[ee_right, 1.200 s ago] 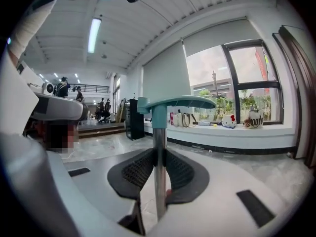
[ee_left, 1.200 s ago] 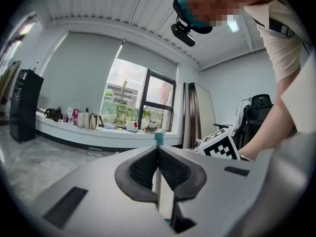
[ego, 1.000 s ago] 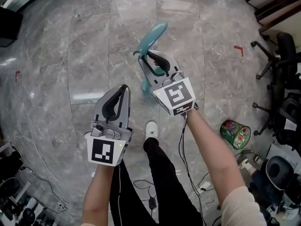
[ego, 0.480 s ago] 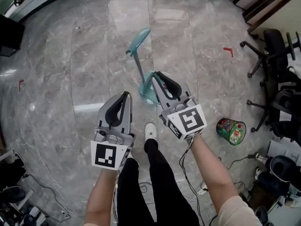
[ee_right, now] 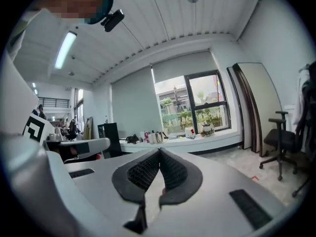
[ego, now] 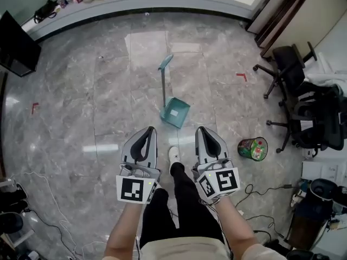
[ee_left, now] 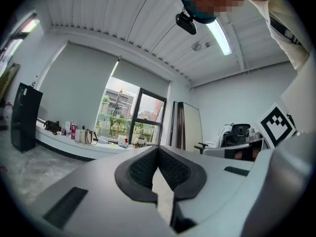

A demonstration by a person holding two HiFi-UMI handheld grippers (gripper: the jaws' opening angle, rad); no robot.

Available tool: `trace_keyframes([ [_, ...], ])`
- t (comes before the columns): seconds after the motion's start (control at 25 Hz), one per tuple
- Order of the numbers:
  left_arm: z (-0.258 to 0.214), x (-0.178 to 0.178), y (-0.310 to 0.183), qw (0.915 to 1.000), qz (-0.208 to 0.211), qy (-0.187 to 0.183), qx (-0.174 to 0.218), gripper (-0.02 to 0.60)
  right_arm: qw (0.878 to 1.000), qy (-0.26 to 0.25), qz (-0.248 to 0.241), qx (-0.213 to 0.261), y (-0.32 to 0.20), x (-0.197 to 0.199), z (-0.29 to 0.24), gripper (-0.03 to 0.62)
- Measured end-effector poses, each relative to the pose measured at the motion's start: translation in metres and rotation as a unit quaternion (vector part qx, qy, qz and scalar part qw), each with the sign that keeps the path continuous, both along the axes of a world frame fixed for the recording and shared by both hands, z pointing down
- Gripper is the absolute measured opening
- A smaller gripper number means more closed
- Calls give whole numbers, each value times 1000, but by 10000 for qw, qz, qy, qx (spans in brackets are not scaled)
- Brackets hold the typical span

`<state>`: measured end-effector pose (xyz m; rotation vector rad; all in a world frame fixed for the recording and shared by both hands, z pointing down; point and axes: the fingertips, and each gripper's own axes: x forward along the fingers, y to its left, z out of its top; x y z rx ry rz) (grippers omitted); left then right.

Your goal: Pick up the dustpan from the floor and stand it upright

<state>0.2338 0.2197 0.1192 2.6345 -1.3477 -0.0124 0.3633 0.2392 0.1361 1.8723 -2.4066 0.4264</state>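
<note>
The teal dustpan (ego: pixel 175 112) stands on the grey marble floor (ego: pixel 108 91), its long handle (ego: pixel 164 75) rising from the pan. Nothing holds it. My left gripper (ego: pixel 148 130) and right gripper (ego: pixel 201 130) sit side by side close to my body, a little short of the pan and apart from it. Both are shut, with nothing between the fingers. In the left gripper view the left gripper (ee_left: pixel 158 149) points level into the room with its pads pressed together. The right gripper (ee_right: pixel 159 152) looks the same in the right gripper view. Neither gripper view shows the dustpan.
A green patterned bin (ego: pixel 253 149) stands on the floor to the right. Black office chairs (ego: pixel 295 91) crowd the right side. A black cabinet (ego: pixel 19 37) is at the left, a white counter (ego: pixel 135 1) along the back. Cables (ego: pixel 38 183) lie at lower left. My shoe (ego: pixel 173 154) is below the pan.
The right gripper, shut on the dustpan's handle a second ago, has let go and drawn back beside the left one. The dustpan now stands free, farther away.
</note>
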Motion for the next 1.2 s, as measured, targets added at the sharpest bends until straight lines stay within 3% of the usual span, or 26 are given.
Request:
trace_keyframes([
  [0.16,-65,-7,69,9999,80,-75,5,11,9973,585,-325,304,53,-18,-78,17],
  [0.4,-124,-9,133,9987,116,-495,41,11,9962,644,-272,527,115,-9,-149,17],
  [0.52,-138,0,143,9981,-81,-601,98,11,9968,517,-241,568,128,10,-159,17],
  [0.84,-157,82,170,9965,-359,-695,308,11,9975,302,-352,536,163,93,-165,17],
  [1.0,-175,97,203,9958,-468,-625,481,11,9969,332,-412,584,185,104,-172,17],
  [1.2,-179,97,231,9951,-598,-669,419,11,9958,297,-542,675,204,101,-190,17],
])
